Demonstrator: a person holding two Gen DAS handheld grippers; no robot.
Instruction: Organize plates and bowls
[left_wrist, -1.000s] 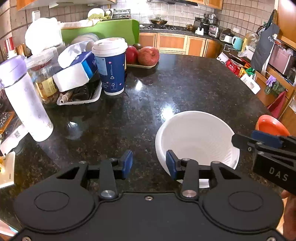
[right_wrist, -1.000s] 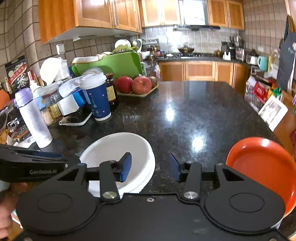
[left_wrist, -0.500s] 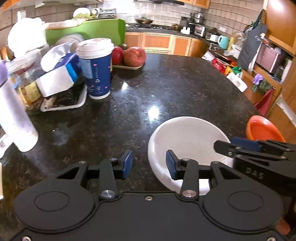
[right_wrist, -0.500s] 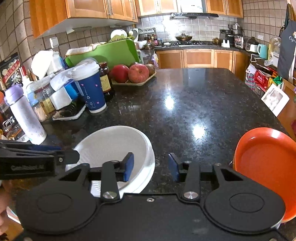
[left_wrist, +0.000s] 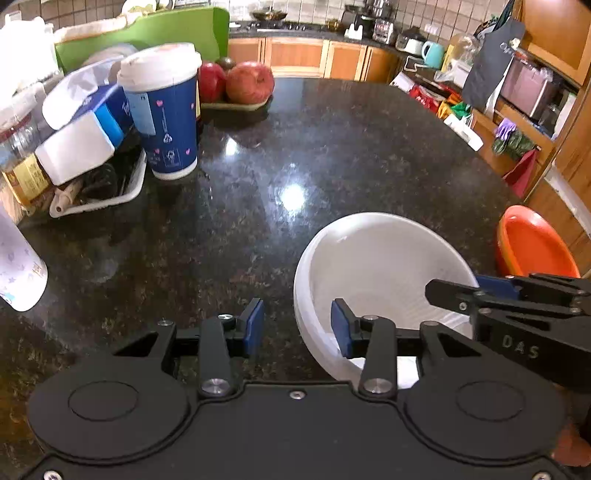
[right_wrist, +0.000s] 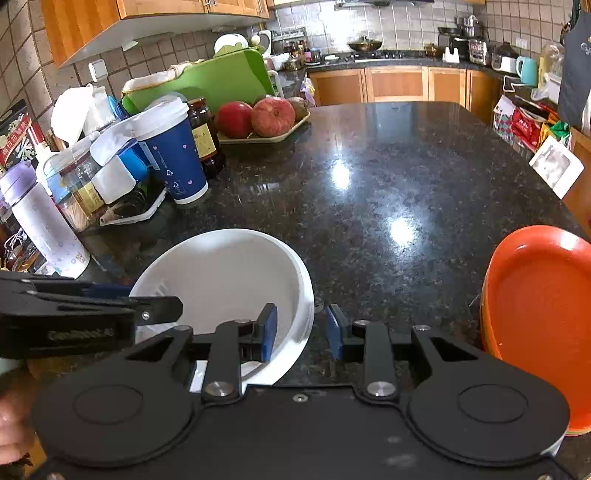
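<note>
White bowl (left_wrist: 380, 266): sat on counter (left_wrist: 295, 147), orange plates (right_wrist: 539, 317) well apart. Left gripper (left_wrist: 297, 325) and right gripper (right_wrist: 301, 330) straddled opposite rims, jaws spread. Step: grasping; next, closing on rim.

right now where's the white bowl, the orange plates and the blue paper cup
white bowl (right_wrist: 225, 280), right wrist view, on its inner floor
orange plates (right_wrist: 543, 317), right wrist view, on the top plate's flat centre
blue paper cup (left_wrist: 170, 122), left wrist view, on its blue side wall
</note>
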